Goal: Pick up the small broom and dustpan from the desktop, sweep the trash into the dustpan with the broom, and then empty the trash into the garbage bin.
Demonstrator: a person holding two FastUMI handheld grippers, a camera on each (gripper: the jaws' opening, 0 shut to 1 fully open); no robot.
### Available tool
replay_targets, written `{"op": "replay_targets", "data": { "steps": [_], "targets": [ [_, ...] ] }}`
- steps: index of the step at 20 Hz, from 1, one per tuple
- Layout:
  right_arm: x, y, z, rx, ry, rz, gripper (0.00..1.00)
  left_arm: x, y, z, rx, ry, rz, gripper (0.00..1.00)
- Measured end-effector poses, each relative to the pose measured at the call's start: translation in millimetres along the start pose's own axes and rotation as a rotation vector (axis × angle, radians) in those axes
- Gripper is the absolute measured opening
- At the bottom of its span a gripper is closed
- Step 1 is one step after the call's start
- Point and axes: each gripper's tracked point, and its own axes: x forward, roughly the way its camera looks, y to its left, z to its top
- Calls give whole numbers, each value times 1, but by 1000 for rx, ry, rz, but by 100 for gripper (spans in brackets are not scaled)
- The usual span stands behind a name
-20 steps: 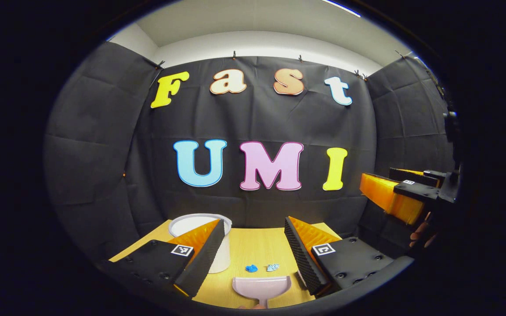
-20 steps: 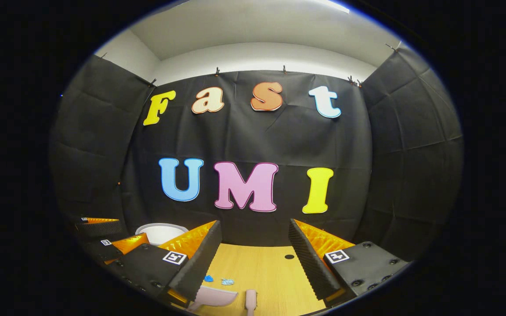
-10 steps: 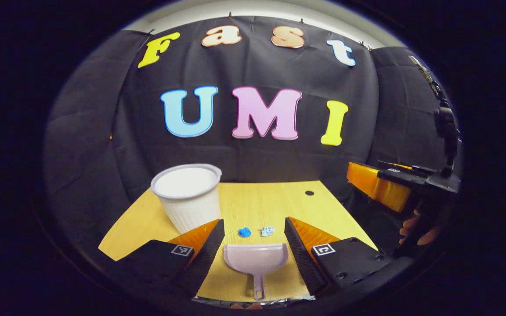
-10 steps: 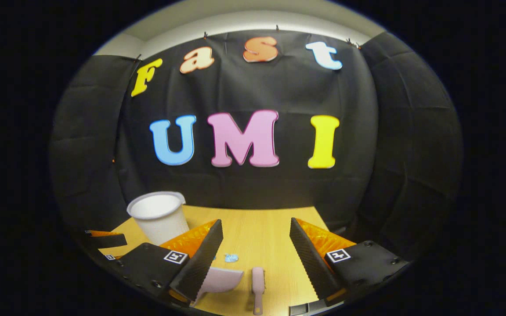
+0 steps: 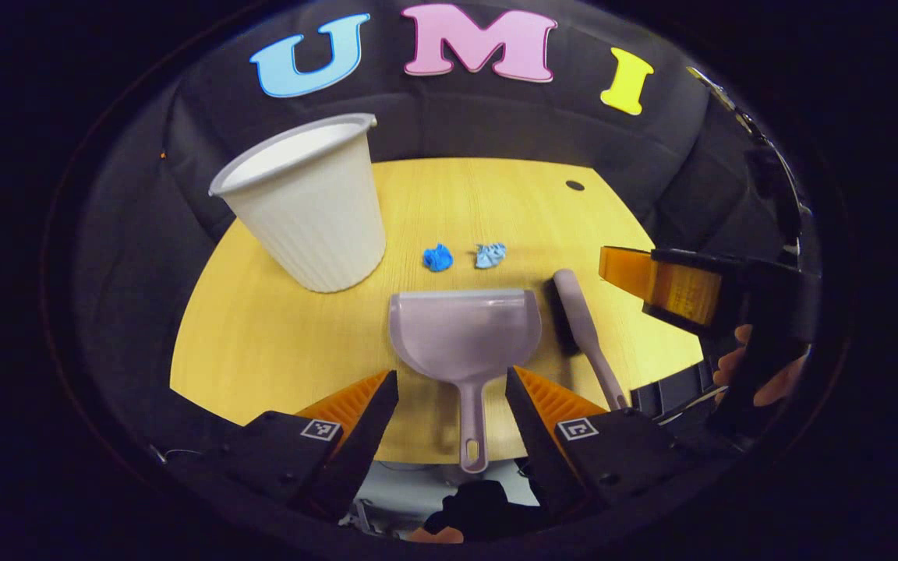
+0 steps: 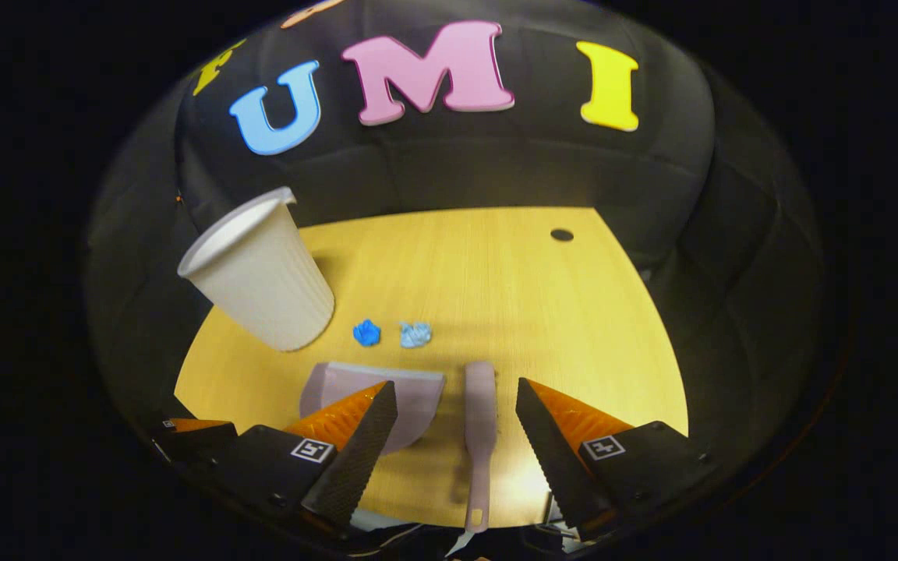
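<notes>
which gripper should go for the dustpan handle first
Left. In the left gripper view the dustpan handle runs straight between the open left gripper. The right gripper, also open, lines up with the broom instead, so it probably suits that.

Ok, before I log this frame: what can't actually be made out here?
- Garbage bin interior: both views look at its wall from the side, so its contents are hidden.
- Dustpan in the right gripper view: the right gripper's own finger covers much of the pan and the handle.
- Broom bristles: too dark and small in the left gripper view; the handle's end is hidden behind the left gripper's own finger.
- Two blue scraps: material too small to tell.
</notes>
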Motion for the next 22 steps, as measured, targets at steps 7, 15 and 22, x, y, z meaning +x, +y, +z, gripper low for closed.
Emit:
{"op": "replay_targets", "data": {
  "steps": [7,15,22],
  "targets": [
    [34,-23,-68,-29,371,-38,99,37,3,-10,-64,363,-62,84],
    [47,-41,-126,-124,643,-75,99,97,1,-18,-75,508,-39,84],
    [66,-35,-126,-117,694,-89,100,122,6,-6,-57,516,-8,86]
  ]
}}
